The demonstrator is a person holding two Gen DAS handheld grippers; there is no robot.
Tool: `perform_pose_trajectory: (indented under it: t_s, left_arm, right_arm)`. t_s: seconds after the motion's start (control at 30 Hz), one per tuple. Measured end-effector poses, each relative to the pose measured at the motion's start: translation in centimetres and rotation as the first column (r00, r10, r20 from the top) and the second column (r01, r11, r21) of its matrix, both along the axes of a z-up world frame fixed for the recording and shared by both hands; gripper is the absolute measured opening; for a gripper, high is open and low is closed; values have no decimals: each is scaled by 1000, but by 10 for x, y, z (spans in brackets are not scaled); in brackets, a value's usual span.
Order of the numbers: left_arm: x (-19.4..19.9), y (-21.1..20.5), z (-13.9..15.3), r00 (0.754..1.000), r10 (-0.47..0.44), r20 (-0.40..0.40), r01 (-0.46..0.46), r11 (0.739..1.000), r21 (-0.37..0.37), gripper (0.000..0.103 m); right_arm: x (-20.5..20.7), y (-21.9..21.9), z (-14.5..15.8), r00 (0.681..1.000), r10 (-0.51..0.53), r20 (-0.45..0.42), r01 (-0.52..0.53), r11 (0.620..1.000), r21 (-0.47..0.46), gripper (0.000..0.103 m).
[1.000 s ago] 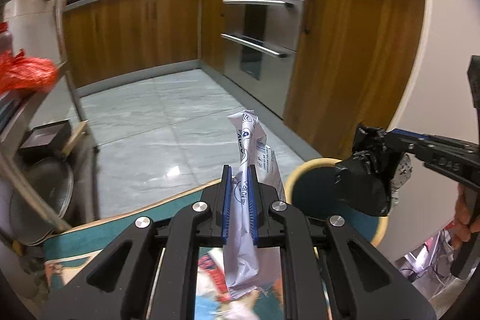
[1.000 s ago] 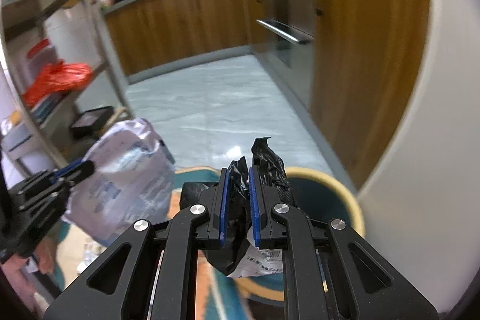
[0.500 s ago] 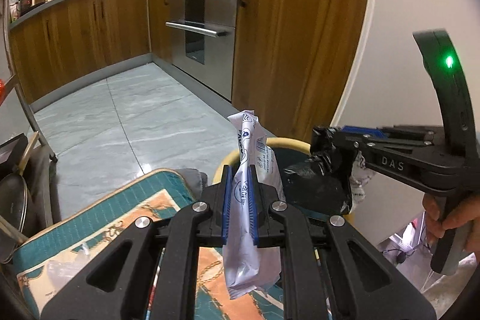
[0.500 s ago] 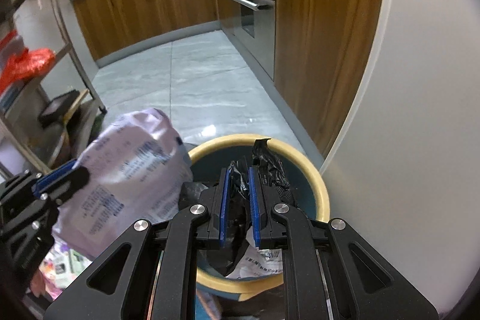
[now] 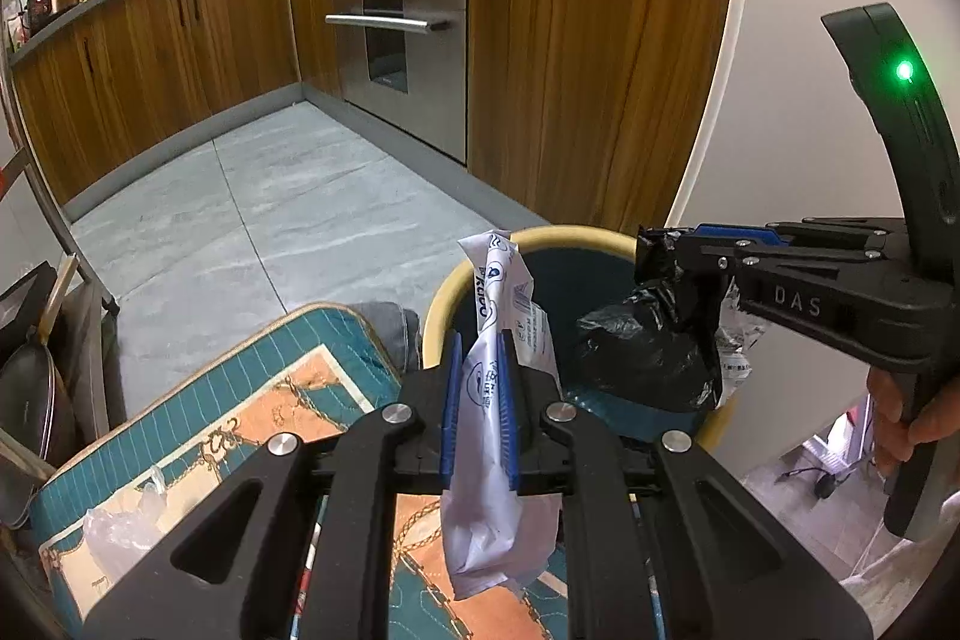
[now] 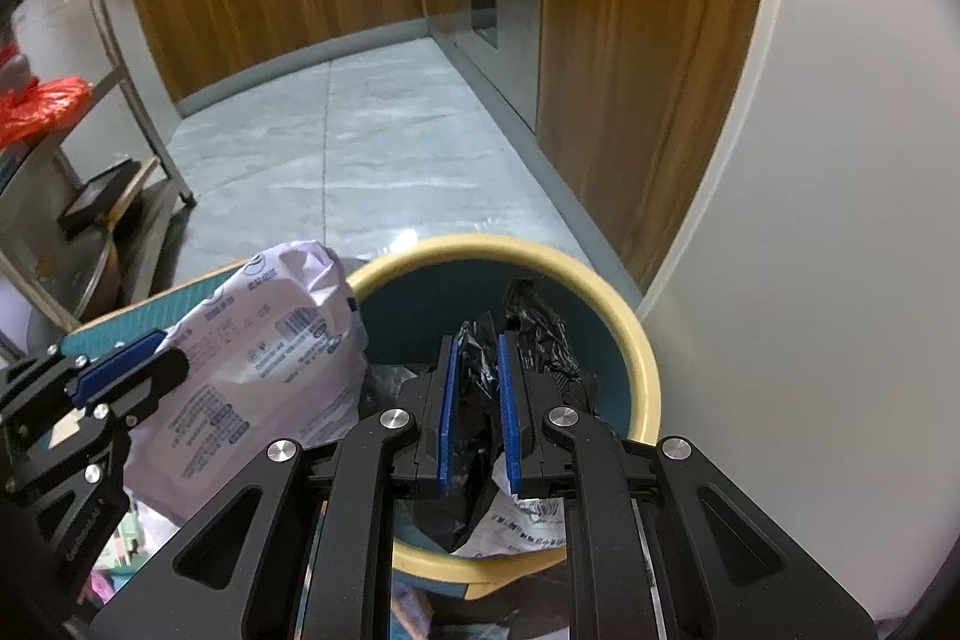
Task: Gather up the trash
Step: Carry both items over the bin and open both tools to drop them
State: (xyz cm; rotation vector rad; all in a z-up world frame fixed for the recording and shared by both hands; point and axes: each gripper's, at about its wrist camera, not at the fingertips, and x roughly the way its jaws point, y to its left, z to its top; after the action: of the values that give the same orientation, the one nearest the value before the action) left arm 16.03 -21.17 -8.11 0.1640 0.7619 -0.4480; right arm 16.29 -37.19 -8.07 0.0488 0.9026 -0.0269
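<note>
Black bag [image 6: 480,388] pinched in right tool [image 6: 474,409], over bin [image 6: 636,340].

"DAS" in raised letters on side of right gripper [image 5: 678,250] body, seen from left wrist view. Blue letters on white wrapper [image 5: 498,370] clamped in left gripper [image 5: 478,394]: roughly "Kao", partly folded, not certain. Fine print, barcode block on same wrapper [image 6: 264,370] in right wrist view, too small to read. Printed lines on paper scrap [image 6: 522,520] under black bag [image 6: 480,436]: illegible.
</note>
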Motion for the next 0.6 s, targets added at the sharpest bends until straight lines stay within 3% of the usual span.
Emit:
perform_pose_trajectory:
  t_s: [0.3,0.47,0.6]
  left_arm:
    - [1,-3,-10,1000,-3,-2,3,999,38,14]
    - [-2,0,-8,1000,2,7,-2,1000,31,36]
    - [-2,5,-3,1000,18,24,-18,999,26,47]
  right_arm:
    - [6,-4,-14,998,-10,-61,10,1000,-6,14]
    - [4,-6,-11,999,-19,-40,19,1000,2,26]
    - [3,-8,-7,999,-35,-25,36,999,16,37]
